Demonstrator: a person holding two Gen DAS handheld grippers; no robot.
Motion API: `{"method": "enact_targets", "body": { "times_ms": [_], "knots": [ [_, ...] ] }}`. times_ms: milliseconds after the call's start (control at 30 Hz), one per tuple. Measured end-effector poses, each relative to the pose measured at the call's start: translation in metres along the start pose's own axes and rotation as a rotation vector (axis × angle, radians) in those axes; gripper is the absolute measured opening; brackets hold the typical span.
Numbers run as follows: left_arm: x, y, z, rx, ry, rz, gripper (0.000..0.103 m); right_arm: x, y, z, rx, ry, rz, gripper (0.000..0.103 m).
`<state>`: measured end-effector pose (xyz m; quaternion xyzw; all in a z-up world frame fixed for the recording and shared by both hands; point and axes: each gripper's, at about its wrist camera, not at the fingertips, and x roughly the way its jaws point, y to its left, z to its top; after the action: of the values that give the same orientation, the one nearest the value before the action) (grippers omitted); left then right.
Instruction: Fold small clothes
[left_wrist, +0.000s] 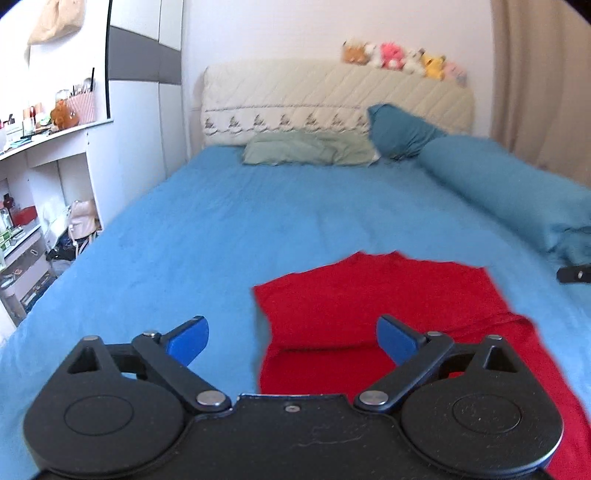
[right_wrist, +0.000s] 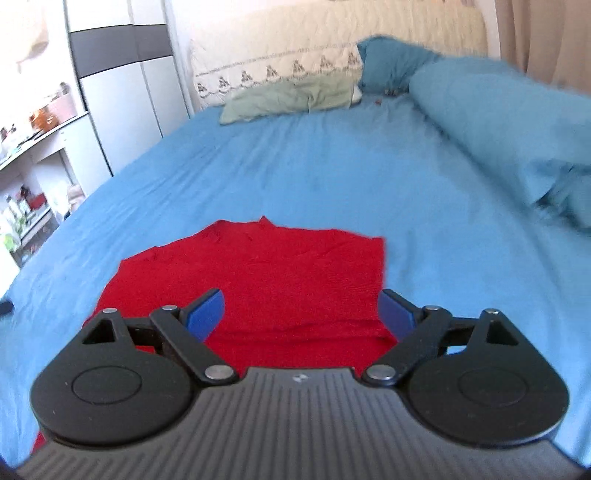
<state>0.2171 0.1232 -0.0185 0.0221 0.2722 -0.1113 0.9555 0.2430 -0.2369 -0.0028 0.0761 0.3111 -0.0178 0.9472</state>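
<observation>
A small red garment (left_wrist: 369, 295) lies spread flat on the blue bedsheet (left_wrist: 221, 229), with a fold across its near part. My left gripper (left_wrist: 291, 334) is open and empty, held above the garment's left edge. In the right wrist view the red garment (right_wrist: 280, 273) lies in front of my right gripper (right_wrist: 303, 314), which is open and empty above the garment's near right side. A dark tip of the right gripper (left_wrist: 574, 274) shows at the far right of the left wrist view.
A green pillow (left_wrist: 306, 149), a teal pillow (left_wrist: 402, 131) and a long teal bolster (left_wrist: 506, 184) lie at the head and right side of the bed. Plush toys (left_wrist: 399, 57) sit on the quilted headboard. Shelves with clutter (left_wrist: 40, 173) stand to the left.
</observation>
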Motion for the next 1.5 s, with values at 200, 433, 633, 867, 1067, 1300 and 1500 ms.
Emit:
{"method": "enact_targets", "body": {
  "times_ms": [200, 433, 633, 867, 1067, 1300, 1500],
  "knots": [
    [-0.059, -0.001, -0.029, -0.077, 0.056, -0.073, 0.099, -0.088, -0.008, -0.054, -0.052, 0.029, -0.011, 0.103],
    [-0.084, 0.004, -0.101, -0.164, 0.186, -0.049, 0.093, -0.116, -0.027, -0.147, 0.023, 0.146, -0.067, 0.103],
    [-0.077, 0.005, -0.156, -0.239, 0.326, -0.034, 0.069, -0.124, -0.033, -0.205, 0.029, 0.199, -0.152, 0.099],
    [-0.063, -0.006, -0.187, -0.258, 0.408, -0.024, 0.053, -0.113, -0.032, -0.229, 0.093, 0.271, -0.149, 0.087],
    [-0.062, -0.009, -0.196, -0.243, 0.399, -0.002, 0.051, -0.103, -0.024, -0.235, 0.104, 0.313, -0.140, 0.073],
    [-0.058, -0.006, -0.195, -0.242, 0.412, 0.003, 0.041, -0.095, -0.018, -0.235, 0.115, 0.312, -0.108, 0.049],
    [-0.059, -0.005, -0.194, -0.235, 0.434, -0.016, 0.006, -0.092, -0.014, -0.234, 0.113, 0.297, -0.092, 0.025]
  ]
}}
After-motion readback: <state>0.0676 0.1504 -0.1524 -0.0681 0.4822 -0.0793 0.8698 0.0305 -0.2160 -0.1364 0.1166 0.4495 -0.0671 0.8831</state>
